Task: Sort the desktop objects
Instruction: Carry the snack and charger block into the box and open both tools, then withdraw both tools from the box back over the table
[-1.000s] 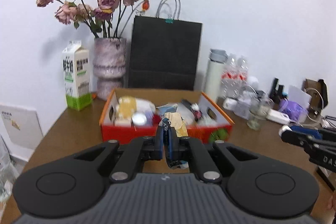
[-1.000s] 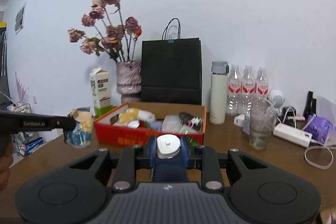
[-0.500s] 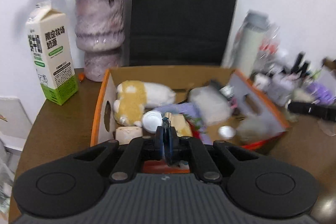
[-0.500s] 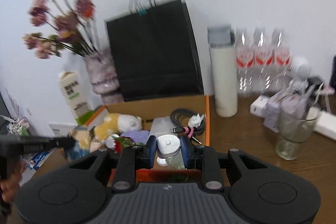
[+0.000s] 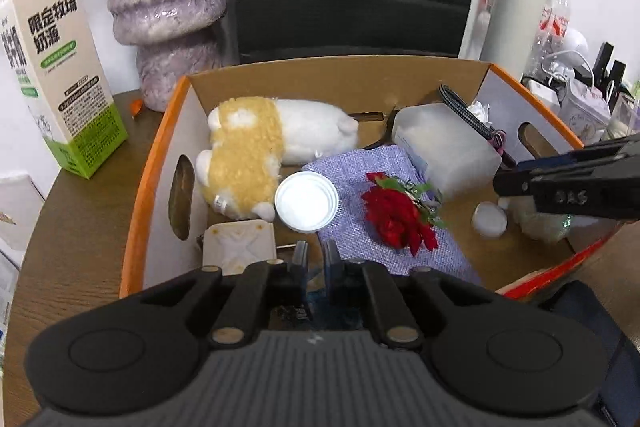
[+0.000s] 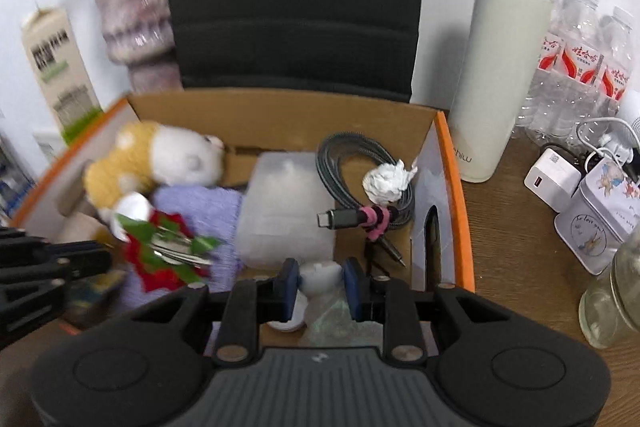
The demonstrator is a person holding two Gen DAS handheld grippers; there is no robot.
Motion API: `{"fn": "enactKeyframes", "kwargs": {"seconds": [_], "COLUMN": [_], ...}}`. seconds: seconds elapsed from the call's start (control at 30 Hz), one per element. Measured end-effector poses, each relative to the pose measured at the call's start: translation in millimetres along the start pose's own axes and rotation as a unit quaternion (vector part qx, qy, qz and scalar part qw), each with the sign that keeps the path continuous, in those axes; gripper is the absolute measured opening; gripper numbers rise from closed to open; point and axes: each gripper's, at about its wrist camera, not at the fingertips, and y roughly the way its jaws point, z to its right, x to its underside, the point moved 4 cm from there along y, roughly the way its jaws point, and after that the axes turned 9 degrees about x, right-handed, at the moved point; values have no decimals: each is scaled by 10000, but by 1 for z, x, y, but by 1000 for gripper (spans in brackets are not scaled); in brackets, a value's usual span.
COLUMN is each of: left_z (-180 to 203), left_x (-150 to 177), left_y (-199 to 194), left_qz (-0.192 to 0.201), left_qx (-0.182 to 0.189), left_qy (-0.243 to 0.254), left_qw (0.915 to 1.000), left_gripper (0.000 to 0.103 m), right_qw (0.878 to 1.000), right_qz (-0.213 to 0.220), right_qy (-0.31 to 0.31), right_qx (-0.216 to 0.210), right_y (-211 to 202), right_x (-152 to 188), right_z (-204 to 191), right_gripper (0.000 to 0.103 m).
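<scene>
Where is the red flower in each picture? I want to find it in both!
Left wrist view: the red flower lies right of centre, on the purple cloth inside the orange box.
Right wrist view: the red flower is at lower left, blurred, on the same purple cloth.
Shared landmark: the yellow and white plush toy lies just behind the flower, to its left, in both views.

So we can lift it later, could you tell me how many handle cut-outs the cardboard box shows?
2: the left-wall cut-out and the right-wall cut-out of the box. Its near wall is mostly hidden.
</scene>
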Motion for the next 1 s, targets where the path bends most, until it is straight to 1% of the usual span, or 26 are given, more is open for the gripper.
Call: {"fn": "enactKeyframes", "kwargs": {"seconds": [0.03, 0.07, 0.1, 0.13, 0.17, 0.23, 0.3, 0.33, 0.43, 0.5, 0.53, 0.63, 0.7, 0.73, 0.87, 0.97, 1.0], "left_z": [-2, -3, -4, -4, -3, 0, 2, 3, 13, 21, 25, 37, 42, 44, 48, 51, 52], "left_x": [-2, -4, -7, -10, -13, -20, -27, -30, -39, -45, -47, -50, -48, -46, -36, -27, -24], "left_y": [-3, -5, -11, -17, -24, -38, -49, -56, -77, -91, -100, -122, -134, -141, -164, -179, -183], "left_qz": [-7, 25, 95, 173, 241, 349, 406, 459, 626, 746, 840, 973, 985, 989, 1052, 1059, 1074], "left_qx": [31, 46, 60, 46, 19, 17, 26, -3, -80, -122, -170, -298, -329, -328, -343, -385, -379], "left_qy": [-48, -76, -83, -67, -33, -7, -104, -173, -183, -161, -141, -76, -104, -125, -215, -273, -301], "left_qw": [10000, 10000, 9999, 9998, 9997, 9994, 9991, 9988, 9978, 9970, 9962, 9948, 9945, 9945, 9936, 9933, 9930], "left_gripper": [14, 19, 26, 30, 37, 50, 87, 92, 95, 102, 103, 103, 103, 103, 103, 103, 103], "right_qw": [10000, 9999, 9999, 9999, 9999, 9999, 9996, 9994, 9984, 9973, 9968, 9950, 9940, 9936, 9928, 9925, 9921], "right_qz": [-23, -23, -13, 12, 47, 124, 224, 277, 492, 669, 743, 969, 1074, 1110, 1179, 1194, 1213], "right_qy": [-38, -62, -64, -41, 4, 83, 174, 204, 274, 293, 280, 224, 190, 185, 220, 227, 236], "right_qx": [61, 96, 102, 97, 93, 77, 59, 47, 20, -3, -19, -30, -41, -44, -68, -163, -194], "right_y": [1, 1, 0, -3, -8, -19, -34, -41, -69, -91, -101, -131, -149, -156, -179, -192, -197], "right_x": [0, 1, 0, -1, -3, -9, -14, -17, -26, -31, -33, -35, -33, -31, -21, -10, -6], "right_z": [-1, -1, 0, 2, 5, 11, 17, 19, 25, 26, 25, 23, 21, 21, 23, 21, 20], "right_gripper": [24, 26, 30, 32, 34, 34, 36, 37, 40, 45, 45, 49, 55, 56, 61, 62, 65]}}
